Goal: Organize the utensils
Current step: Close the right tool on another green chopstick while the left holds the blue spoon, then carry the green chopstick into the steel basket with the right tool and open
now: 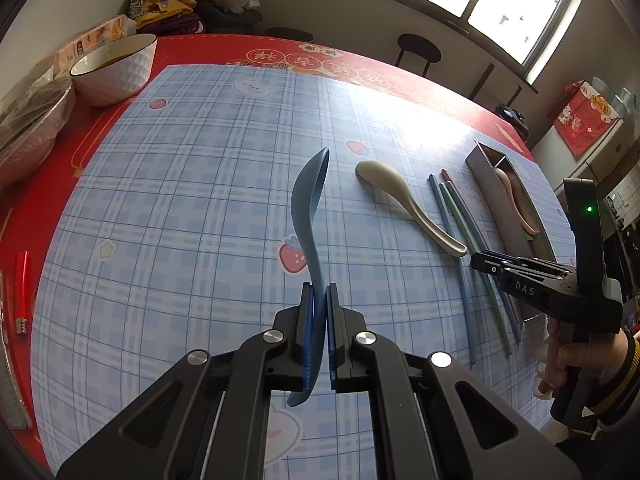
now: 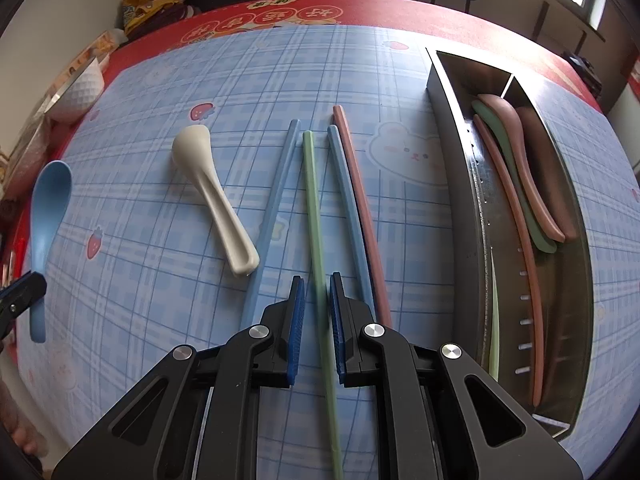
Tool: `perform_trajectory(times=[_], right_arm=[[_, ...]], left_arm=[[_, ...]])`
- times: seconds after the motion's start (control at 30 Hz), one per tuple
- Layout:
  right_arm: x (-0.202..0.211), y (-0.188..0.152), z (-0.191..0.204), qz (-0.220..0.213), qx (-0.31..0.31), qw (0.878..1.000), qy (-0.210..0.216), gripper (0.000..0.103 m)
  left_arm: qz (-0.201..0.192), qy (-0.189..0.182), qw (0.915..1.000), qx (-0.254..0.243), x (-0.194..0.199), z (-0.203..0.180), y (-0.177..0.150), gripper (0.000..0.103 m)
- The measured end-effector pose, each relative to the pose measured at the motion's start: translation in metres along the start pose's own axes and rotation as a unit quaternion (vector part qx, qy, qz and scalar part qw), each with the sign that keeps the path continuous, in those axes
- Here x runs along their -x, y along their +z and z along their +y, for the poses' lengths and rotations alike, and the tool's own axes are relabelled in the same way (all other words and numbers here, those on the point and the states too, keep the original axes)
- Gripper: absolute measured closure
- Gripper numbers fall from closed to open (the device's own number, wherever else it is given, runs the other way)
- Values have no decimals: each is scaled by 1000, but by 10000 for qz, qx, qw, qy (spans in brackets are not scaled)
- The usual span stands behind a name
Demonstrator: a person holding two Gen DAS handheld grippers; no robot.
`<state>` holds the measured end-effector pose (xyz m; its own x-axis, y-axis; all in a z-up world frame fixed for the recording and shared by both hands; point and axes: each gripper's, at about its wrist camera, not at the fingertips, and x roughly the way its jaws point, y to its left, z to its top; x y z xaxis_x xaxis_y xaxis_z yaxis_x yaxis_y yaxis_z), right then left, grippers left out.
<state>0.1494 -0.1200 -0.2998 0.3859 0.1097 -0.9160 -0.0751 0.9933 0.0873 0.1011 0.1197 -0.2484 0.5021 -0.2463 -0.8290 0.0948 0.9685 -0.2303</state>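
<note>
My left gripper (image 1: 319,292) is shut on the handle of a blue spoon (image 1: 308,208), whose bowl points away over the blue checked mat. To its right lie a cream spoon (image 1: 404,204), face down, and several chopsticks. My right gripper (image 2: 317,284) has closed around a green chopstick (image 2: 312,200) that lies on the mat between two blue chopsticks (image 2: 276,200) and beside a pink one (image 2: 362,200). The metal utensil tray (image 2: 456,184) at the right holds pink, green and brown spoons and a pink chopstick. The left wrist view shows the right gripper (image 1: 486,264) low over the chopsticks.
A white bowl (image 1: 116,66) and a plastic-covered bowl (image 1: 28,120) stand at the table's far left on the red cloth. A red lighter (image 1: 21,292) lies near the left edge. A person's hand (image 1: 576,356) holds the right gripper. Stools stand beyond the table.
</note>
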Motion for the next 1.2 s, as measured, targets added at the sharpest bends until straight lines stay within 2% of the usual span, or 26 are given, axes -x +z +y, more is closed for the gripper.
perform_trajectory(times=[0.5, 0.67, 0.87, 1.2], right_arm=[[0, -2, 5, -146, 241, 9996, -50, 91], [3, -8, 3, -145, 228, 9996, 81, 96], [7, -10, -7, -96, 41, 9995, 300, 97], [41, -5, -17, -576, -160, 9955, 732, 97]], left_arm=[[-1, 7, 10000, 62, 3, -1, -2, 97], [-4, -6, 10000, 64, 3, -3, -2, 97], [-20, 2, 10000, 39, 2, -9, -1, 97], [-103, -5, 9999, -123, 2, -27, 7, 97]])
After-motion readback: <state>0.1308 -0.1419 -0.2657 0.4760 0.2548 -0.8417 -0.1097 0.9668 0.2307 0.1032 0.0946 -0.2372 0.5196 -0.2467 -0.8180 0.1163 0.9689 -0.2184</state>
